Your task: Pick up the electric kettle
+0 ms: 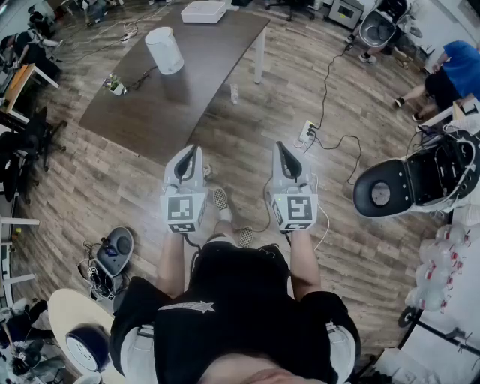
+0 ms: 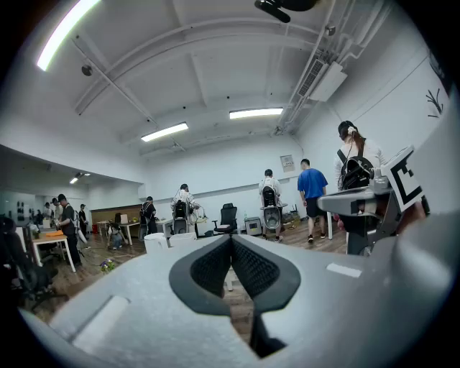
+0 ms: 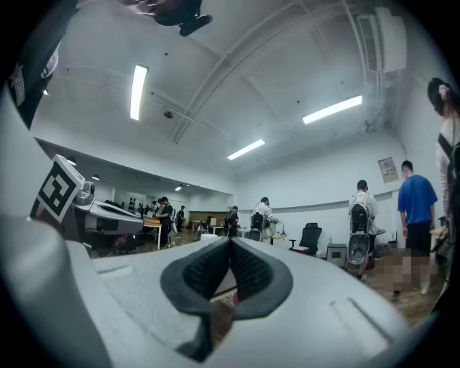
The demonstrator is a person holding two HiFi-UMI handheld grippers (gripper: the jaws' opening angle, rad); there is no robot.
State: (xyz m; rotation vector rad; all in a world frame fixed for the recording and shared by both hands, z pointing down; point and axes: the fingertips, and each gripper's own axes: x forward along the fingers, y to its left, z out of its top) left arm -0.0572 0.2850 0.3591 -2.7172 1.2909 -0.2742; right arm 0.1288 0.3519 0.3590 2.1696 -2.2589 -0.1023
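Kettle (image 1: 163,50): plain white, tall cylinder, no markings visible, upright on dark brown surface (image 1: 202,67), toward far left part. Dark cable (image 1: 139,76) runs from kettle base toward left edge of surface. White box (image 1: 203,11) at far end, apart from kettle. Left claw (image 1: 190,152) closed, tips meeting, nothing between. Right claw (image 1: 282,147) same: closed, empty. Both held level, side by side over wood floor (image 1: 247,127), short of surface. Kettle well apart from both.
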